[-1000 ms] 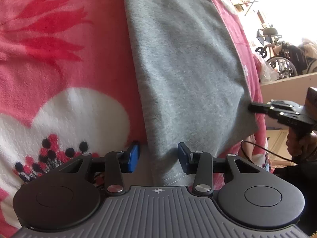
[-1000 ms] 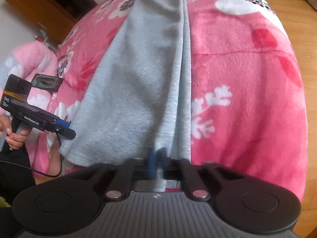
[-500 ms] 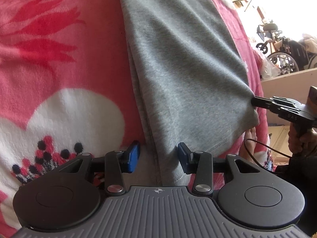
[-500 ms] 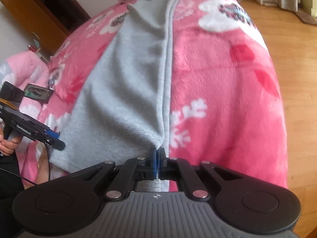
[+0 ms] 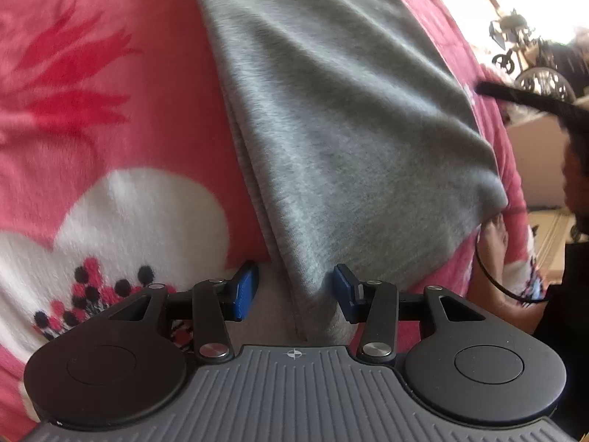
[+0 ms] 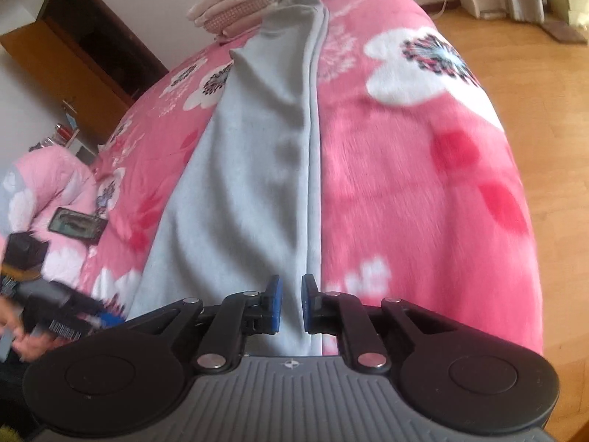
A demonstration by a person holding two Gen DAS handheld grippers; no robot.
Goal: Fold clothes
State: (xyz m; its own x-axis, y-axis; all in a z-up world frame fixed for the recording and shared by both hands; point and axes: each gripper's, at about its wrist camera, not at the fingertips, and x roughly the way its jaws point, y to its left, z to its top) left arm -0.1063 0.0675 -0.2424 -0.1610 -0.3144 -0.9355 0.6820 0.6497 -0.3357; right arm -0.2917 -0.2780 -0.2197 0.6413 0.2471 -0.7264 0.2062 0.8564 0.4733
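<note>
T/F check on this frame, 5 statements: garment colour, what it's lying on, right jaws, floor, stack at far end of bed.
1. The garment is grey. True.
2. It lies on a plain blue sheet. False: it lies on a pink blanket with white flowers.
3. The right gripper is clamped shut on the cloth. False: its jaws are opening, with the garment's edge between the blue pads.
4. The floor beside the bed is wooden. True.
5. Nothing sits at the far end of the bed. False: folded fabrics are stacked there.
</note>
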